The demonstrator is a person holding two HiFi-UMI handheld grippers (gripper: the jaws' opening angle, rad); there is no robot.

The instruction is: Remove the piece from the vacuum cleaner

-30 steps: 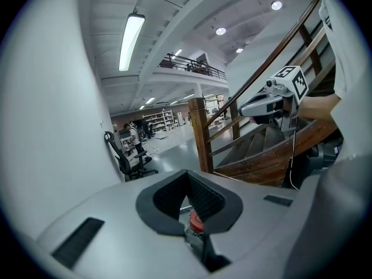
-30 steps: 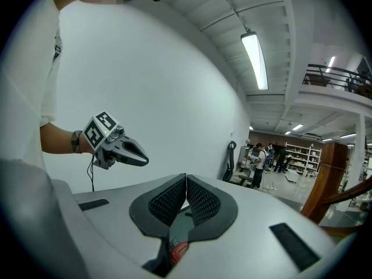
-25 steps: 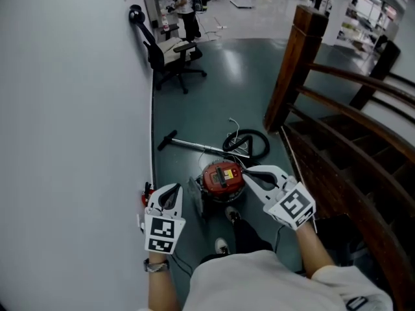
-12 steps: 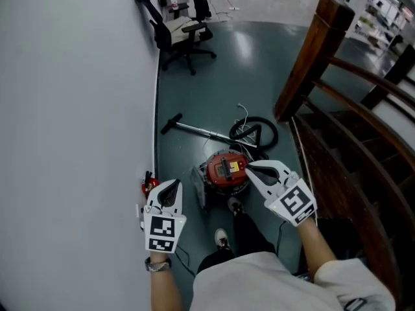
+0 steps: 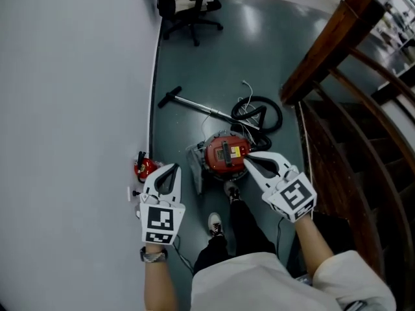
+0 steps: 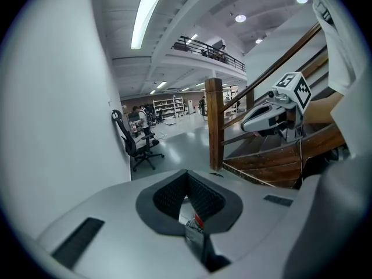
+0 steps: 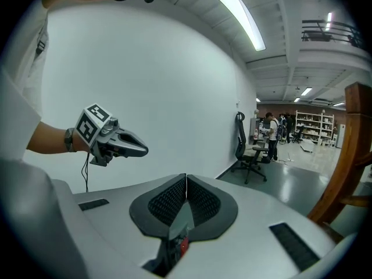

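The left gripper (image 5: pixel 172 168) is holding its jaws fully closed with nothing between them. The right gripper (image 5: pixel 247 157) is likewise closed and empty. Both are pointing forward and somewhat downward, held in the air above the floor (image 5: pixel 214 57).

The vacuum cleaner (image 5: pixel 225 154), a red canister, is sitting on the floor ahead of and below both grippers. In the head view, the right gripper's tip is overlapping the canister's right edge, while the left gripper is standing apart to its left.

A metal tube (image 5: pixel 194 105) and a coiled black hose (image 5: pixel 262 112) are lying beyond the canister, between the floor's wall edge (image 5: pixel 154 96) and the wooden staircase (image 5: pixel 350 148).
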